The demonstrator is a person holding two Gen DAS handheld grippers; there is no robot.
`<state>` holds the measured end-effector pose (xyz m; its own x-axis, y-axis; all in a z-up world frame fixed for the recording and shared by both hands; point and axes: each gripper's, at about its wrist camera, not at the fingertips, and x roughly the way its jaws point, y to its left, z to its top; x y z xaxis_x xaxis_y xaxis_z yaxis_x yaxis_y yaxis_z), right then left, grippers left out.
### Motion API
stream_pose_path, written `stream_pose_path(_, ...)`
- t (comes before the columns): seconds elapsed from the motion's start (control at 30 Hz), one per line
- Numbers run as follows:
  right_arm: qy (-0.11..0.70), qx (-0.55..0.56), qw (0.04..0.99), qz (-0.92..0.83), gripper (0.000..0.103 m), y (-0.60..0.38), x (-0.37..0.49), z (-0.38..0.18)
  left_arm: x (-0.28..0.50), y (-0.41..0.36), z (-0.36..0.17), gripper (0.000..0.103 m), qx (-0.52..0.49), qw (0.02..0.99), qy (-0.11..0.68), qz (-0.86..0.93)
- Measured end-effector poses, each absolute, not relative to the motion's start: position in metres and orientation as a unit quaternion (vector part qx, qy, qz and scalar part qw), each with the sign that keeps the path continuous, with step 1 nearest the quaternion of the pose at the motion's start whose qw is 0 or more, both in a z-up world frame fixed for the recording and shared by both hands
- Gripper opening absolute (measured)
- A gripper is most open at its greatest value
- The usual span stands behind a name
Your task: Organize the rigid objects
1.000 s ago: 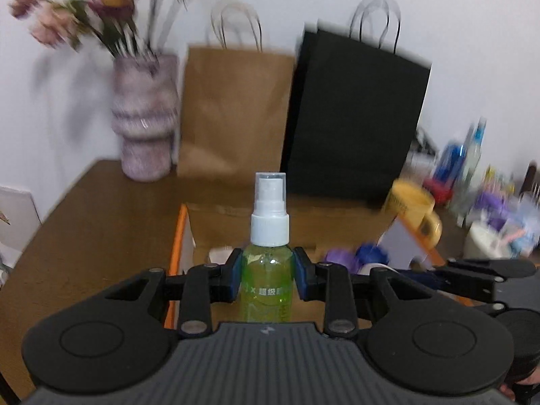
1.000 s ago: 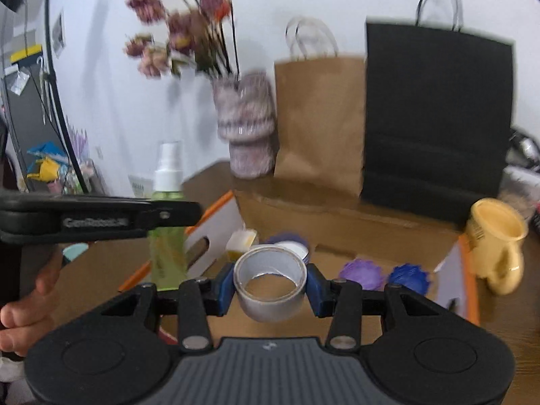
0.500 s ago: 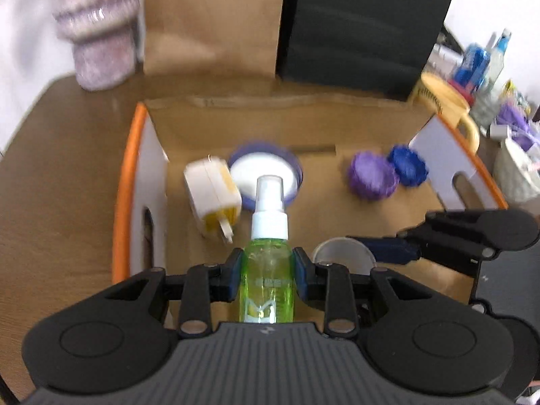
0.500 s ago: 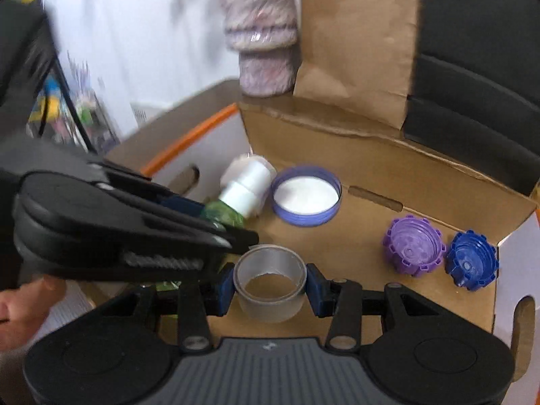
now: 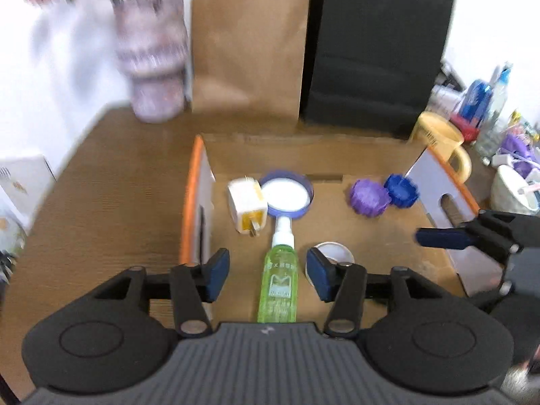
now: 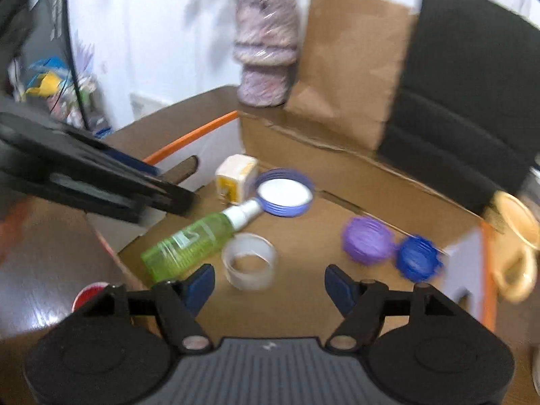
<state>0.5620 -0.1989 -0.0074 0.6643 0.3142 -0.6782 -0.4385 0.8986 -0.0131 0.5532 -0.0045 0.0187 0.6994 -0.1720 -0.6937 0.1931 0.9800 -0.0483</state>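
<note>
A green spray bottle [image 5: 278,280] [image 6: 190,244] lies flat on the floor of the cardboard box [image 5: 371,236] [image 6: 303,303], white nozzle toward the far wall. My left gripper [image 5: 268,275] hangs over it, jaws opening, pads clear of the bottle. A clear tape roll [image 6: 249,260] [image 5: 332,253] stands on the box floor beside the bottle. My right gripper [image 6: 270,287] hovers just short of the roll, jaws opening, nothing pressed between them. The left gripper's finger [image 6: 101,182] crosses the right wrist view at left.
Also in the box: a white and yellow plug [image 5: 247,204], a blue-rimmed lid [image 5: 286,197], a purple cap [image 5: 368,197] and a blue cap [image 5: 401,190]. Behind stand a vase [image 5: 153,64], brown bag [image 5: 248,44], black bag [image 5: 374,50]; a yellow mug [image 5: 440,141] at right.
Both grippers dipped into the box and let go: the spray bottle now lies flat on the box floor and the tape roll stands beside it. Both pairs of jaws have spread wide.
</note>
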Motion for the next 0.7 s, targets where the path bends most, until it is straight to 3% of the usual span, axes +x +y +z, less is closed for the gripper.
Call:
stream_pose_path(0.07, 0.327, -0.070, 0.921, 0.199, 0.072, -0.215, 0.538, 0.004, 0.520, -0.004, 0.028, 0.068, 0.021, 0.938, 0.332, -0.094)
stream_pose_path(0.33, 0.221, -0.043, 0.962, 0.155, 0.082, -0.246, 0.430, 0.031, 0.397, -0.020, 0.046, 0.071, 0.022, 0.974, 0.211, -0.077)
stream_pose_path(0.7, 0.156, 0.009, 0.982, 0.108, 0.089, -0.265, 0.298, 0.017, 0.262, -0.028, 0.036, 0.079, 0.017, 0.989, 0.119, -0.090)
